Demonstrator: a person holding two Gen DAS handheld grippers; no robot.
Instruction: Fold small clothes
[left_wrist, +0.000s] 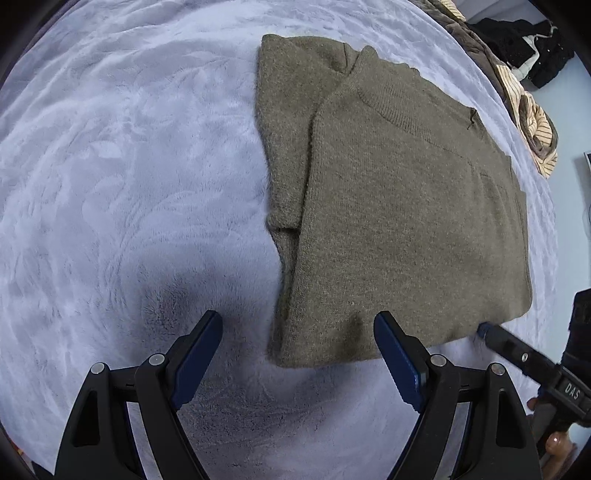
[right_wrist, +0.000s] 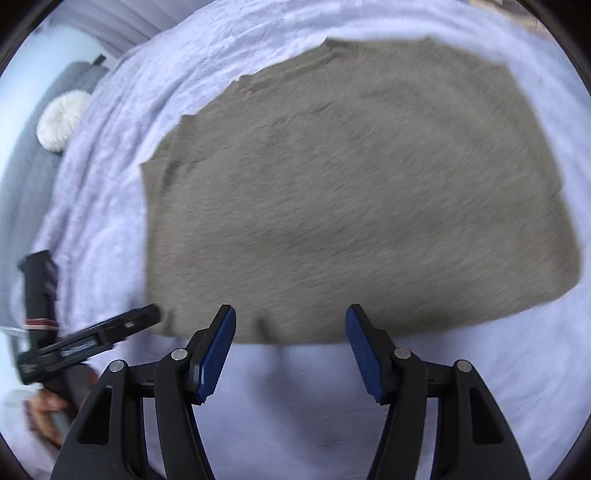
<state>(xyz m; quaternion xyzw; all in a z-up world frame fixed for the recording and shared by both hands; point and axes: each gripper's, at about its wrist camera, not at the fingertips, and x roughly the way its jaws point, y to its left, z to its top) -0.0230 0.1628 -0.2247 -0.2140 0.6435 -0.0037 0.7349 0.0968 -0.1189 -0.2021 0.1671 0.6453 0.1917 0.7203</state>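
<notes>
An olive-brown knit sweater lies folded on the pale lavender plush blanket, collar at the far side. My left gripper is open and empty, its jaws wide over the sweater's near left corner. My right gripper is open and empty at the sweater's near hem, just short of the cloth. The right gripper's tip shows in the left wrist view at the sweater's near right corner. The left gripper shows in the right wrist view at the near left corner. The right wrist view is motion-blurred.
A pile of striped and brown clothes and black garments lies beyond the blanket's far right edge. A grey cushion with a white fluffy pompom sits at the left in the right wrist view.
</notes>
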